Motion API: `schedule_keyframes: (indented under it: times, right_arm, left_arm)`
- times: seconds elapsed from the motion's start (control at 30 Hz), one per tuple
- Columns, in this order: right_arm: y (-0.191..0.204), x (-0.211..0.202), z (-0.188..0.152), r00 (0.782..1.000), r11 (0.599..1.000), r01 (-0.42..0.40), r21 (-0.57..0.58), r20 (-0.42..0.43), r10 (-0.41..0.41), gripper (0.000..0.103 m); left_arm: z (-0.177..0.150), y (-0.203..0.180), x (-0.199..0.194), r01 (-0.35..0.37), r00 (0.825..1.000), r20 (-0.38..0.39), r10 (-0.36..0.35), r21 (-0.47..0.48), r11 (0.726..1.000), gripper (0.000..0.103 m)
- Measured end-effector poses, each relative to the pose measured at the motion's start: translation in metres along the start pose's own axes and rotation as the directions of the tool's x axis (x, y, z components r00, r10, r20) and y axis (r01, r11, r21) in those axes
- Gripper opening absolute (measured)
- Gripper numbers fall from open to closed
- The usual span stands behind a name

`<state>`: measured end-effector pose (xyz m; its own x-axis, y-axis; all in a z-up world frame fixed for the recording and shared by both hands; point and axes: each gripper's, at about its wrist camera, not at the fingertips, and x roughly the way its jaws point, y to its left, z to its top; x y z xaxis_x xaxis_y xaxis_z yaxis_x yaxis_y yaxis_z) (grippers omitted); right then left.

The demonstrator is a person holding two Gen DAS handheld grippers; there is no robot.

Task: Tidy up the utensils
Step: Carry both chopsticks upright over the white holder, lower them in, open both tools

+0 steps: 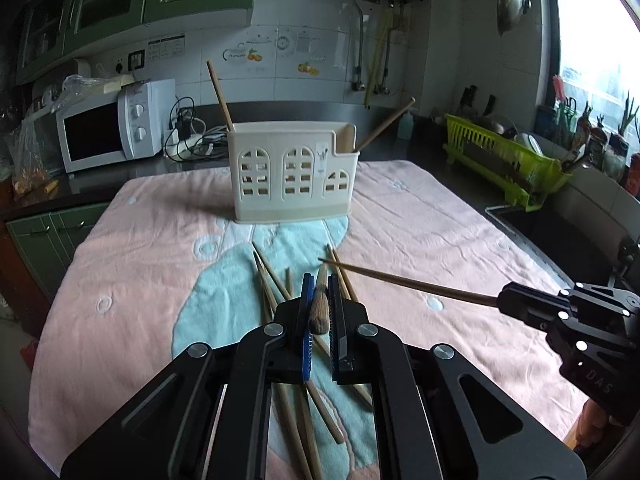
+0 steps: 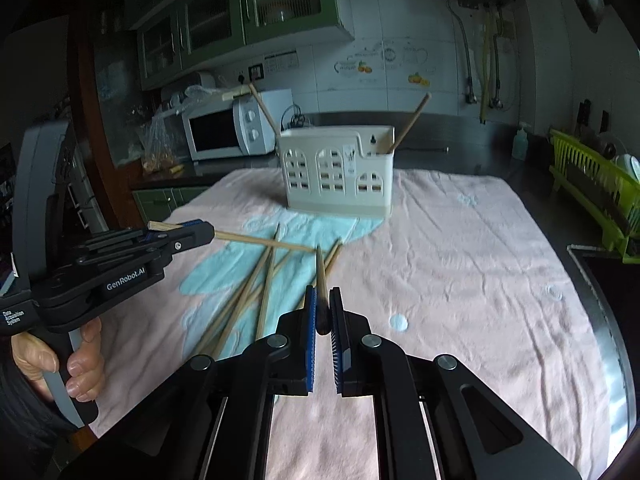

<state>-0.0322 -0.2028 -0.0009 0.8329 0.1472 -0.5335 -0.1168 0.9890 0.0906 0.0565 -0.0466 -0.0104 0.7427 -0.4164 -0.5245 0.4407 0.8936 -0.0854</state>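
— What have I got in each tool?

— My left tool (image 1: 319, 294) is clenched on one chopstick (image 1: 319, 309); my right tool (image 2: 323, 305) grips another chopstick (image 2: 321, 276).

— And the others?

— Loose chopsticks (image 2: 256, 288) lie crossed on the pink towel (image 2: 460, 264) covering the desk. The cream holder (image 1: 294, 170) stands further back on the towel, two sticks (image 1: 219, 94) leaning inside it.

Chopstick (image 1: 319, 307) in left gripper (image 1: 319, 280)
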Motion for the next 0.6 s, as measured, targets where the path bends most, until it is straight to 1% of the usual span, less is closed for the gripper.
schedule_keyframes:
  times: [0.13,0.27,0.4,0.53,0.6]
  right_arm:
    - [-0.004,-0.004,0.016,0.998,1.000,0.000,-0.005,0.060,0.000,0.007]
    - [-0.003,-0.002,0.030,0.994,1.000,-0.006,-0.014,0.111,0.008,0.007]
    - [-0.003,0.005,0.042,0.991,1.000,-0.011,-0.026,0.136,0.014,0.007]
    - [-0.007,0.019,0.056,0.990,0.999,-0.043,-0.006,0.135,0.044,0.007]
    - [-0.007,0.023,0.063,0.989,0.999,-0.041,-0.008,0.143,0.042,0.007]
  left_arm:
    - [0.010,0.004,0.000,0.010,1.000,0.019,-0.009,-0.019,1.000,0.005]
    - [0.019,0.004,0.003,0.010,1.000,0.029,-0.009,-0.013,1.000,0.005]
    - [0.025,0.008,0.008,0.011,0.999,0.033,-0.010,-0.015,1.000,0.005]
    - [0.033,0.014,0.012,0.025,0.999,0.037,-0.025,-0.022,0.999,0.005]
    - [0.037,0.017,0.014,0.025,0.999,0.039,-0.024,-0.022,0.999,0.005]
